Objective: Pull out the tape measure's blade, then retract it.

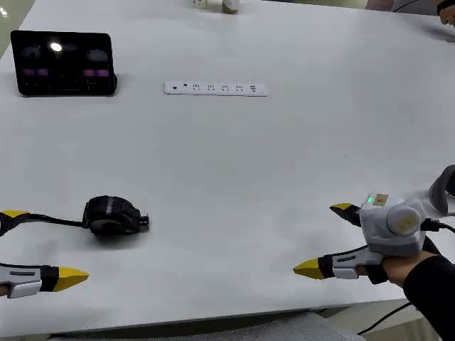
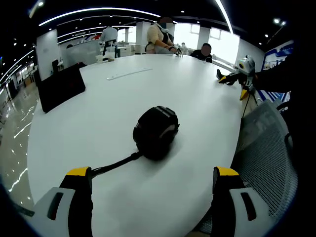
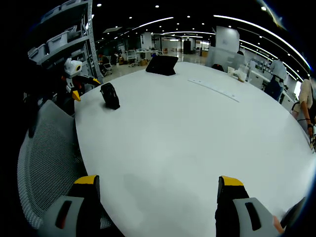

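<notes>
Left of centre, your left gripper point(image 1: 39, 244) is gaping wide and empty toward the tape measure point(image 1: 112, 216), right gripper point(image 1: 323, 238) likewise; be closing squarely on its case, not the strap point(image 1: 60, 221).

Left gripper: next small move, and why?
Probably ease the left gripper forward and close on the tape measure: its jaws stand open, and the measure lies ahead of them, ungripped. The right gripper is open, far across the table.
</notes>
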